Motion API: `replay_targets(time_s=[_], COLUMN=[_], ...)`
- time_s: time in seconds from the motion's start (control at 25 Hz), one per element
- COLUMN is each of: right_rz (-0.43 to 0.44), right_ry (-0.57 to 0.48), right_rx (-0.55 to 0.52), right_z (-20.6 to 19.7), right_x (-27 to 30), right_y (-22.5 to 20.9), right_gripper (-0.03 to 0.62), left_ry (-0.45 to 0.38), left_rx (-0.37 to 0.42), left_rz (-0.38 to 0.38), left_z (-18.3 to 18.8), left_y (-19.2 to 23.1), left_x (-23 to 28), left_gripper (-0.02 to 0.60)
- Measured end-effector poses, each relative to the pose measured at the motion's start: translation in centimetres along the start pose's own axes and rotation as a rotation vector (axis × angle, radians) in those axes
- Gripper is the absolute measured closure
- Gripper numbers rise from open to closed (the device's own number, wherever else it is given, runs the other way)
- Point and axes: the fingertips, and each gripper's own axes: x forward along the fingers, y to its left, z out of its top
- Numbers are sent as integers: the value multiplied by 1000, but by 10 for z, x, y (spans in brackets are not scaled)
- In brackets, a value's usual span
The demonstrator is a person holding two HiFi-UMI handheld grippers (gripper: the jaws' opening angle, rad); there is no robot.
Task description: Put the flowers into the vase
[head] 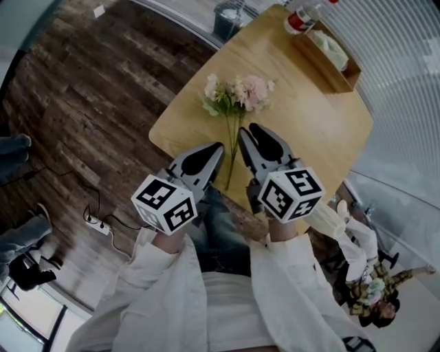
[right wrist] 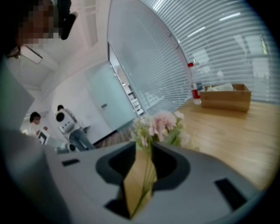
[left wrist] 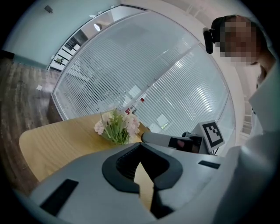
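Observation:
A bunch of pink and white flowers [head: 238, 92] lies flat on the wooden table [head: 323, 130], with its green stems [head: 231, 151] pointing toward me. My left gripper [head: 218, 148] is just left of the stem ends, jaws shut with nothing in them. To the right of the stems, my right gripper [head: 256, 132] has its jaws open. In the right gripper view the stems [right wrist: 146, 183] show through the gap of the right gripper [right wrist: 142, 151], with the blooms [right wrist: 162, 124] beyond. The left gripper [left wrist: 140, 151] faces the flowers [left wrist: 117, 127]. No vase is in view.
A wooden box [head: 328, 53] and a bottle with a red label [head: 300, 18] stand at the table's far end. A dark bin [head: 227, 20] sits on the floor beyond the table. A power strip with cables [head: 98, 223] lies on the floor at left. People stand in the background.

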Motion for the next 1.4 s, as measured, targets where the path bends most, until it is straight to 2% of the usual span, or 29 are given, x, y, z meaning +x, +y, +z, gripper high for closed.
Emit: replay_targets(time_s=[0.24,0.48,0.88,1.04,1.28,1.4], right_rz=[-35,-52,-55,-85,-65,-70], right_ry=[84,166,233,233,256,274], right_rx=[33,55,128,159,205,192], right_z=[-20,-33,-43,-45,-50,-54], right_x=[16,31,48,52,55,57], right_y=[-16,-26,-32,-42,-40,-42], right_gripper=[464,454,435,436,440,476], left_ry=[33,45,-4,-7,-9,-3], left_rx=[16,27,7,-6,-10,-19], left_rz=[-10,5,28,19,15,7], left_z=[-8,-9,4,4,5,3], left_y=[4,14,29,30,27,27], left_x=[14,19,27,32,32,33], left_gripper=[572,572,572,572,572,572])
